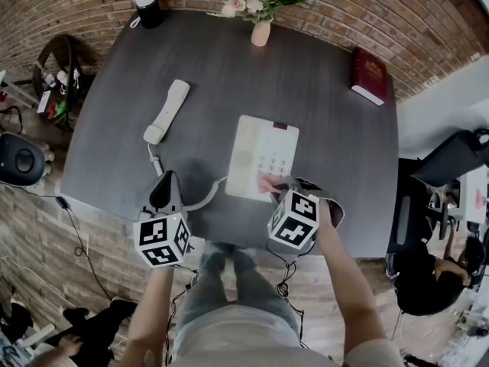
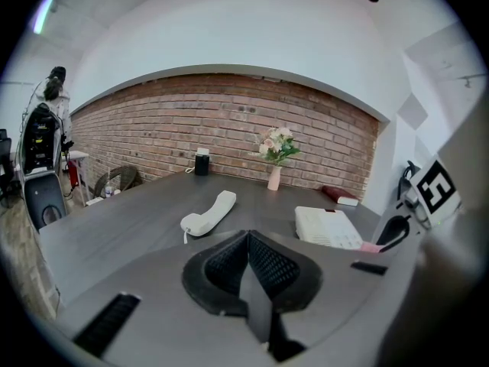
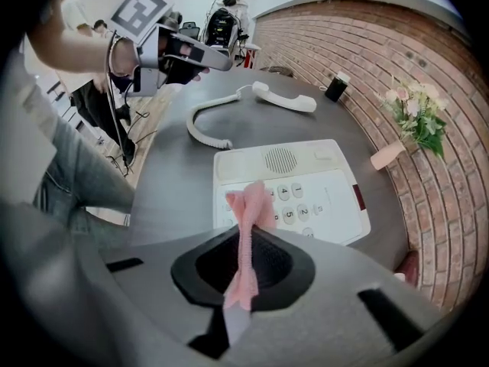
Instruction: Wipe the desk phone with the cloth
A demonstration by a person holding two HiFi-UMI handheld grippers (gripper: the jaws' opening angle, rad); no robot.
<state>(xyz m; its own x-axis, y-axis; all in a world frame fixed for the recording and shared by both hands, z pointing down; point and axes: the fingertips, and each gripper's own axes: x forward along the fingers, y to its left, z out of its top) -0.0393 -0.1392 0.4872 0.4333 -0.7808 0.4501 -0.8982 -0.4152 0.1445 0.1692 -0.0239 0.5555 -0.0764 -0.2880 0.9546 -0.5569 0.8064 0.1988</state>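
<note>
Desk phone point(image 1: 262, 157): white base, flat on the dark table point(image 1: 328, 121), keypad up, cradle bare.
Handset point(image 1: 166, 112): white, off the phone, lying on the table well to the phone's left; joined to it by a coiled cord point(image 1: 200, 199).
Cloth point(image 3: 248, 205): pink, bunched into a narrow strip, free end over the phone's near keypad edge; contact with the keys not clear.
Right gripper point(image 1: 281, 183): at the phone's near edge, jaws clamped tight on the cloth.
Left gripper point(image 1: 170, 182): to the phone's near left, beside the cord, above the table edge; jaws pressed together, nothing between them.
Vase of flowers point(image 1: 260, 29): beyond the phone, at the table's far edge.
Red book point(image 1: 369, 75): beyond the phone, to its right.
Black cylinder point(image 1: 148, 9): far corner, beyond the phone, to its left.
</note>
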